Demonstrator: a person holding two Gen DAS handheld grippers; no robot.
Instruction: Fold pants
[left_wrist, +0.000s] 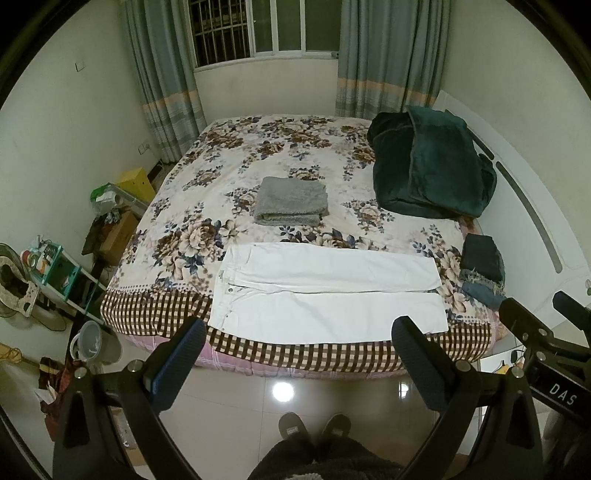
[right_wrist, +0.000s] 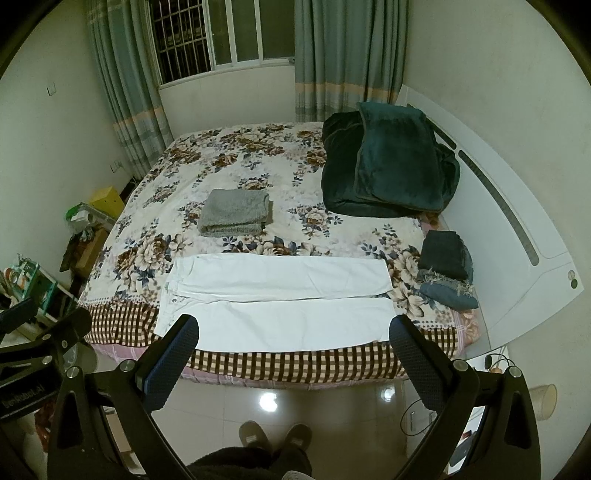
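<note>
A bed (left_wrist: 192, 206) with a floral cover and a checked hem fills the room's middle; its white headboard (left_wrist: 524, 192) stands at the right. A barred window (left_wrist: 258, 26) sits in the far wall, dark outside, flanked by grey-green curtains (left_wrist: 162, 85) with a pale band. The walls (left_wrist: 55, 122) are plain cream. The floor (left_wrist: 332, 391) is glossy pale tile showing a lamp reflection. On the left floor stand a yellow box (left_wrist: 136, 182), a teal rack (left_wrist: 62, 269) and a grey bin (left_wrist: 92, 339).
</note>
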